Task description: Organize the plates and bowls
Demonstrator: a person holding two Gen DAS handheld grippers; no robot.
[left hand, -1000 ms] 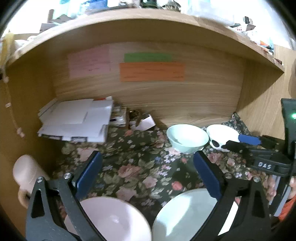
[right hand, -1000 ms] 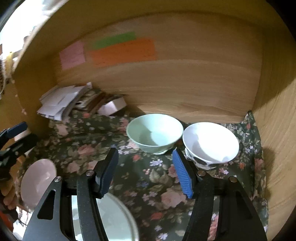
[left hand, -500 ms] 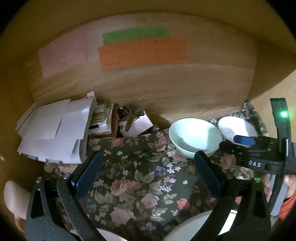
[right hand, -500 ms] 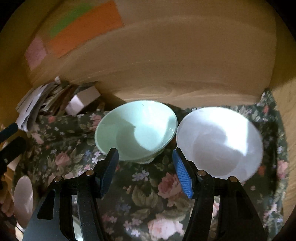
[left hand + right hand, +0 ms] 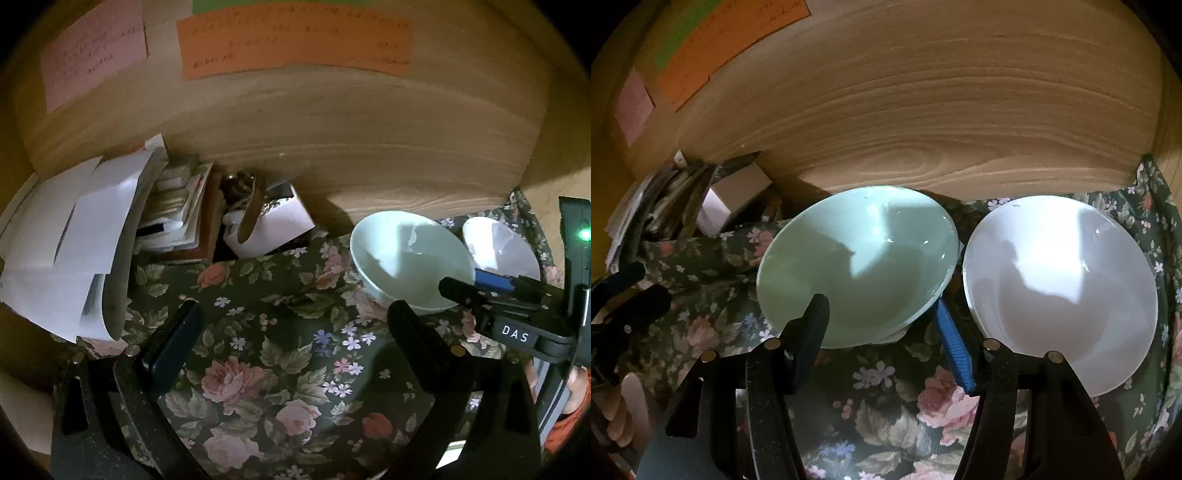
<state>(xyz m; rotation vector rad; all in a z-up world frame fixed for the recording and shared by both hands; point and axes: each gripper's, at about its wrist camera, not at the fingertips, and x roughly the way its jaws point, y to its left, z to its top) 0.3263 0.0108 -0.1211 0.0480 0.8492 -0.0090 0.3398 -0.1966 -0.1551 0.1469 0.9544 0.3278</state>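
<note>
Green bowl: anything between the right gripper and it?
Nothing visible. The right gripper is open and already straddles the near rim of the green bowl: one finger inside, the blue pad outside, in the gap beside the white bowl, which sits close on that side.

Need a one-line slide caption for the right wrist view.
Open right gripper straddling the near rim of the green bowl, with the white bowl beside it on the floral cloth.
</note>
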